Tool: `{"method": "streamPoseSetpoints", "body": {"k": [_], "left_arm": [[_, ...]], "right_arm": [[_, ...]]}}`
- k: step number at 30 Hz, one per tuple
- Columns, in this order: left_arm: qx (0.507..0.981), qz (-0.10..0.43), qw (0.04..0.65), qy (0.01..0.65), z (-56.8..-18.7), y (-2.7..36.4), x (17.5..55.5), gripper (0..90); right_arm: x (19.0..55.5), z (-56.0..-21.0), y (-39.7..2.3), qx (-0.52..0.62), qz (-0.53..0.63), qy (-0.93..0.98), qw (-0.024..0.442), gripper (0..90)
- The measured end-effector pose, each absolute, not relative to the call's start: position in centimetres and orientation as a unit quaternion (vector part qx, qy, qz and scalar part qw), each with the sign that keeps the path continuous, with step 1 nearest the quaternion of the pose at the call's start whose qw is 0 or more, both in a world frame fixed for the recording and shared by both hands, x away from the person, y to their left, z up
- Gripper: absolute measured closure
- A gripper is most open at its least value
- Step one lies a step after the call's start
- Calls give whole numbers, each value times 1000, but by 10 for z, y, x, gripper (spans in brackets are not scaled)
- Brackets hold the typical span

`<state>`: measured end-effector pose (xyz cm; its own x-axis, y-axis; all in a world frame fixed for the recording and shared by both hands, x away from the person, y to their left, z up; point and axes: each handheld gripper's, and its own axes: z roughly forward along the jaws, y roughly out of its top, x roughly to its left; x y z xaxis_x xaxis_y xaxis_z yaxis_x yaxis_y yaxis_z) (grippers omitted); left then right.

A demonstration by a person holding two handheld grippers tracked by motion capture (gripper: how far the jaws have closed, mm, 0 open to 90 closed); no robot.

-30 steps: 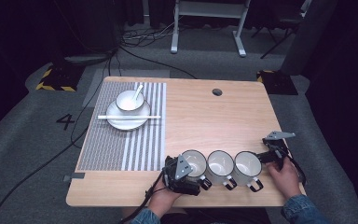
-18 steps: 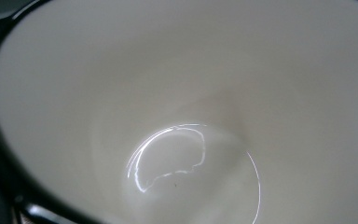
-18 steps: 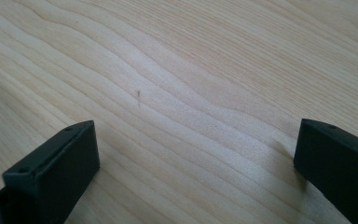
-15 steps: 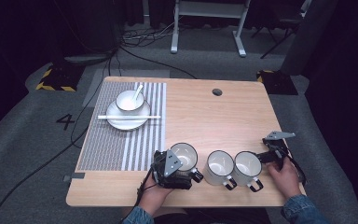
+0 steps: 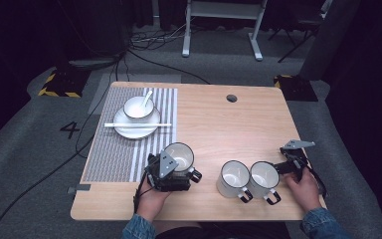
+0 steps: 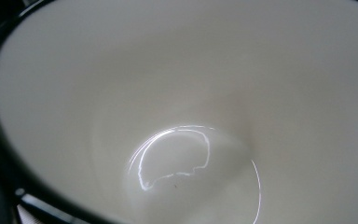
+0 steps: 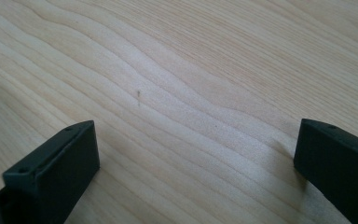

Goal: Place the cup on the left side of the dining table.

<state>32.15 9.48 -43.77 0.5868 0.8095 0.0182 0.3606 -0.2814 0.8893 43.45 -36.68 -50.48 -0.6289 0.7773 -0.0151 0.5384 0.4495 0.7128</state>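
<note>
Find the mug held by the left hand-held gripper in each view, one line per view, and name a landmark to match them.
High view: the mug sits low centre-left, at the striped mat's edge, held by the left hand-held gripper.
Left gripper view: the mug's white inside spreads across the picture, its black rim at left.
Right gripper view: not in it; open jaws over the wooden table.
Shared landmark: the mug's black rim.

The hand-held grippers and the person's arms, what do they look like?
Both are black. The left hand-held gripper carries a grey three-cornered plate on top, as does the right hand-held gripper, which trails a black cable. Its jaws are flat, blocky black pads. Both sleeves are blue denim.
</note>
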Motion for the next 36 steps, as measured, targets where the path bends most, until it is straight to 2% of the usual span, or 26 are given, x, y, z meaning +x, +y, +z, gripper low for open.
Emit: {"method": "streamPoseSetpoints", "body": {"k": [12,25,36], "left_arm": [[740,290,438,420,-432,135,334,31],[732,301,427,437,-433,171,347,31],[734,284,428,444,-442,197,363,31]], "right_arm": [[435,-505,-367,393,346,834,173,2],[435,-505,-367,395,346,833,173,2],[435,-505,-367,393,346,834,173,2]]}}
